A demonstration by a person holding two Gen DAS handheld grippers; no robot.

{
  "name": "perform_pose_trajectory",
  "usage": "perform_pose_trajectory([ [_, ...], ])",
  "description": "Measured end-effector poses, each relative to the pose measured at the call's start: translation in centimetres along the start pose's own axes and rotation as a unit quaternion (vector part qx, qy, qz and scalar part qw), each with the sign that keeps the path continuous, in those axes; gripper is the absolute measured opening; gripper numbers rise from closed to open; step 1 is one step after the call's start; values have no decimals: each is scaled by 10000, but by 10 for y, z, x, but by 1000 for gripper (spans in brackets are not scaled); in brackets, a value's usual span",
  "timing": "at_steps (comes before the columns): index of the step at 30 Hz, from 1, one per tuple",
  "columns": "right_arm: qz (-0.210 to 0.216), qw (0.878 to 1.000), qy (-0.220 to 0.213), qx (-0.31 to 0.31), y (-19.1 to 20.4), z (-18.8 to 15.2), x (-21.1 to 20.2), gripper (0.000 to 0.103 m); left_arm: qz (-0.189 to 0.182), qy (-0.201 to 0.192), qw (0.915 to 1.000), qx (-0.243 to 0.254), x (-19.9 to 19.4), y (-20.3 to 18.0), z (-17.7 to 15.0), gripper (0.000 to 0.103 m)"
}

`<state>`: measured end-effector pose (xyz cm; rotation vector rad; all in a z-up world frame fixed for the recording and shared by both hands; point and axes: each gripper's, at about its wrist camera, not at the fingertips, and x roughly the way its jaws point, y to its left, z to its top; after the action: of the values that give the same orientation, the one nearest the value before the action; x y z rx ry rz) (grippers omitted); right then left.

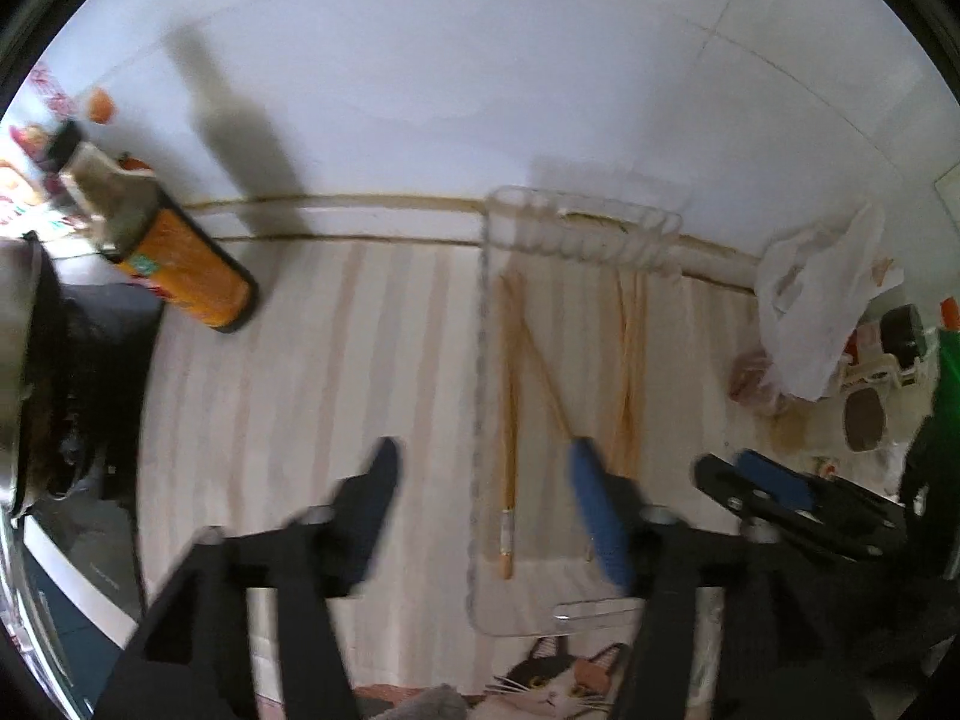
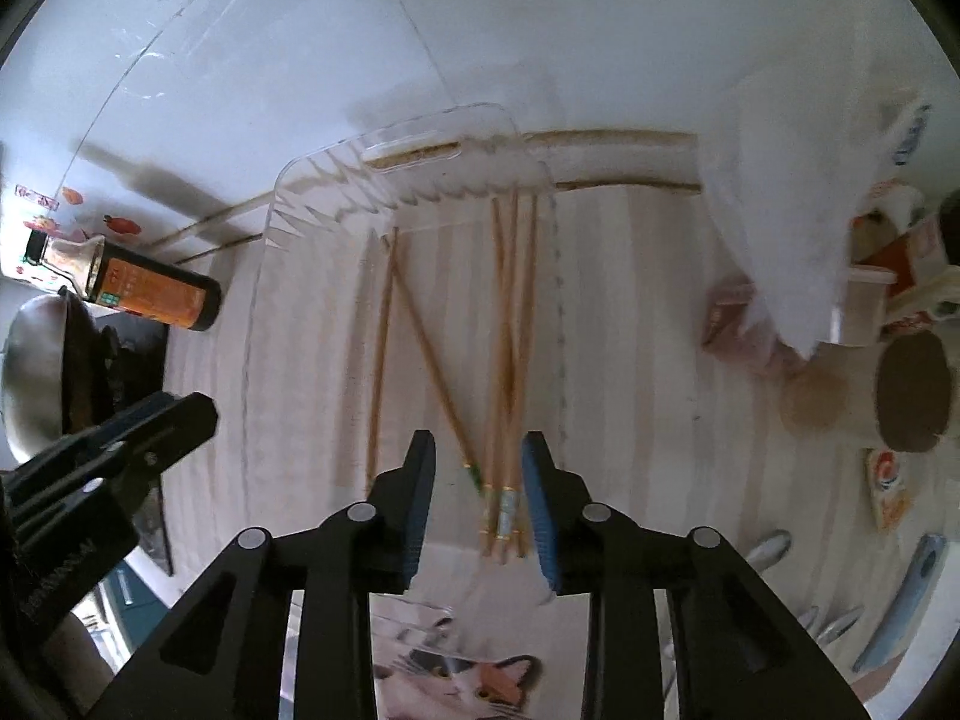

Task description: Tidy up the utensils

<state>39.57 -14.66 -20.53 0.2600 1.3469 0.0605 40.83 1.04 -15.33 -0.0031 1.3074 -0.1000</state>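
Note:
A clear plastic tray [image 1: 480, 396] lies on the striped counter with several wooden chopsticks [image 1: 510, 408] in it. My left gripper [image 1: 483, 459] is open and empty, its fingers straddling the tray's left edge. My right gripper [image 2: 477, 450] is open and empty above the near ends of the chopsticks [image 2: 507, 360] in the tray [image 2: 255, 324]. The right gripper also shows at the right of the left wrist view [image 1: 780, 492], and the left gripper at the left of the right wrist view [image 2: 120, 438]. Metal spoons [image 2: 840, 624] lie at the lower right.
An orange-labelled sauce bottle [image 1: 180, 264] lies at the back left by a stove with a metal pot [image 2: 30, 372]. A white plastic bag [image 2: 798, 198], cups and packets [image 2: 912, 390] crowd the right. A blue-handled utensil [image 2: 906, 612] lies near the spoons. A cat-print mat [image 2: 474, 684] is at the front.

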Motion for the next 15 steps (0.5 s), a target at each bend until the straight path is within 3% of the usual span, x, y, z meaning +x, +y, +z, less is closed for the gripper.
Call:
perform_pose_trajectory([
  [6,-506,9977,-453,-71,-12,-22,-20,56,446,-690,9966,60,-21,12,-25,94],
  [8,-652,9961,-590,-87,-12,-34,-25,62,592,-946,9937,128,-28,14,-36,96],
  [12,-1016,9898,-987,-129,-12,-54,-41,77,762,-1097,9906,305,-37,14,-54,103],
  [14,-1226,9853,-1181,-146,-9,-64,-51,94,769,-1163,9897,326,-42,14,-61,103],
  [15,-1317,9826,-1300,-161,-8,-70,-57,96,758,-1216,9891,328,-47,15,-65,103],
])
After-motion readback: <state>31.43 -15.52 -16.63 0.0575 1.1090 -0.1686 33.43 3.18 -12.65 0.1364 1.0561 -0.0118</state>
